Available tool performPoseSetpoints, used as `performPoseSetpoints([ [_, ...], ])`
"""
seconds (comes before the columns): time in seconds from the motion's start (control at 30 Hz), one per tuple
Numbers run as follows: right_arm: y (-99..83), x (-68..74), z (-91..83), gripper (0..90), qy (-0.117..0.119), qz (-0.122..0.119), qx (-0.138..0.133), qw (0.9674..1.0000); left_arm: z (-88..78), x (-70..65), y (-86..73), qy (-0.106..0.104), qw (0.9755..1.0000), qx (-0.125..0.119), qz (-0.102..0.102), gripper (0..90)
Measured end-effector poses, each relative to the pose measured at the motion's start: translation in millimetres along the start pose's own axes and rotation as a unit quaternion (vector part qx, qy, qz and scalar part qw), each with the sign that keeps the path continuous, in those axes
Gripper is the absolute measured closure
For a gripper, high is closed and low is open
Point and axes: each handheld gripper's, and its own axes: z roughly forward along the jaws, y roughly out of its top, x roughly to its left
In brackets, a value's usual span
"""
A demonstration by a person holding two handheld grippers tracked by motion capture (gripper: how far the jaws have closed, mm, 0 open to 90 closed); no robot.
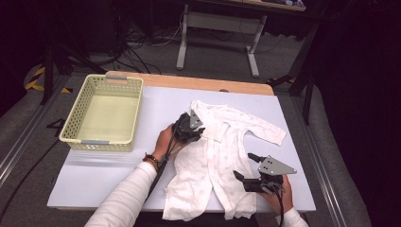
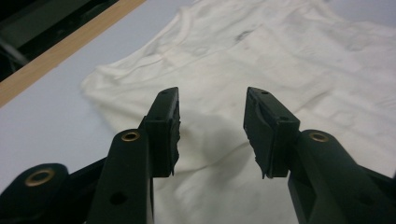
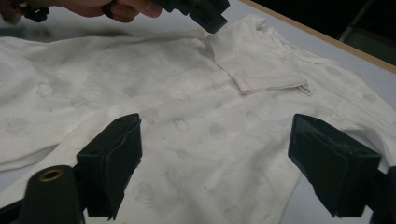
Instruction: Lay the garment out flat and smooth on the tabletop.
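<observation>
Pale yellow perforated plastic basket (image 1: pixel 105 113): empty, well left of the left gripper (image 1: pixel 196 126).
White soft cotton baby romper (image 1: pixel 215 156) lies flat under both grippers; left gripper released above its folded sleeve, right gripper (image 1: pixel 243 165) released, spread wide.

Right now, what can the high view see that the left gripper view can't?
High view alone: the pale yellow plastic basket at the table's left, the right gripper with open jaws, and the person's white sleeve. Left gripper view alone: its own black jaws up close, apart, with nothing pinched between them. Both: the white baby romper lying on the light grey tabletop.
</observation>
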Motion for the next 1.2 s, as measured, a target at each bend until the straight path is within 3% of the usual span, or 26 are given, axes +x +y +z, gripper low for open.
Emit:
performPoseSetpoints([
  [0.07, -0.1, -0.3, -0.3, 18.4, 0.000, 0.000, -0.001, 1.0000, 6.1, -10.1, 5.9, -0.014, 0.9998, 0.005, 0.014, 53.8],
  [0.27, -0.4, -0.6, -1.0, 21.2, 0.002, -0.001, -0.002, 1.0000, 24.0, -23.8, 14.9, -0.052, 0.9985, 0.013, 0.015, 48.8],
  [0.5, -0.7, -1.8, -1.1, 22.2, 0.006, 0.001, 0.001, 1.0000, 41.6, -32.5, 17.6, -0.060, 0.9973, 0.037, 0.024, 46.8],
  [0.6, -1.0, -2.8, -0.7, 21.9, 0.007, 0.004, 0.002, 1.0000, 46.3, -34.4, 17.0, -0.051, 0.9967, 0.057, 0.028, 55.8],
  [0.8, -1.0, -2.3, 0.9, 21.5, 0.008, 0.003, 0.008, 0.9999, 45.8, -35.1, 17.2, -0.058, 0.9955, 0.066, 0.035, 84.9],
  [1.1, -1.3, -2.8, 1.1, 20.8, 0.013, 0.005, 0.007, 0.9999, 32.1, -42.1, 19.6, -0.079, 0.9948, 0.041, 0.051, 86.6],
  [1.2, -1.1, -2.5, 0.7, 20.8, 0.012, 0.005, 0.007, 0.9999, 26.6, -44.4, 17.4, -0.075, 0.9945, 0.041, 0.062, 86.5],
])
